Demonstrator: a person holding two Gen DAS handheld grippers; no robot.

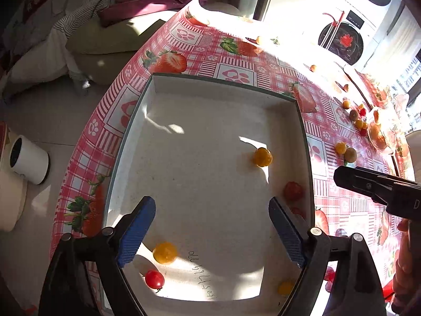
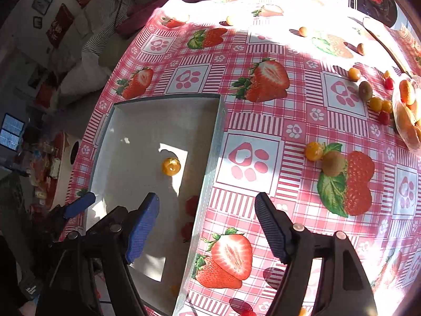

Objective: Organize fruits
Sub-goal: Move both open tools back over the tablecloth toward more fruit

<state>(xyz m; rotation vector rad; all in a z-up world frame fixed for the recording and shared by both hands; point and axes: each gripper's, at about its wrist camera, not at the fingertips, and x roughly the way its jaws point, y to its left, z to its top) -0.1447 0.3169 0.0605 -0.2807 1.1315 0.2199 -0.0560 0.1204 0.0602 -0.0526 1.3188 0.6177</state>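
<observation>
Sunlight floods a round table [image 2: 263,121] dressed in a strawberry-print cloth, where a shallow white tray [image 1: 147,97] sits at its left side. Over the tray hangs the left gripper [image 1: 211,205], blue fingers spread wide and holding nothing; beneath it lie a yellow cherry tomato [image 1: 165,252] and a red cherry tomato [image 1: 154,279], with another yellow tomato [image 1: 262,157] farther in and a red one near the right wall. At the tray's right edge hovers the right gripper [image 2: 206,205], likewise spread and empty. Farther right, loose on the cloth, wait a yellow tomato [image 2: 314,151] touching a small kiwi [image 2: 334,163], and beyond them a scatter of fruit beside a clear dish [image 2: 406,121]. The risk ahead, by this reading: round fruit could squirt from the pads or roll off, and glare may hide pieces.
</observation>
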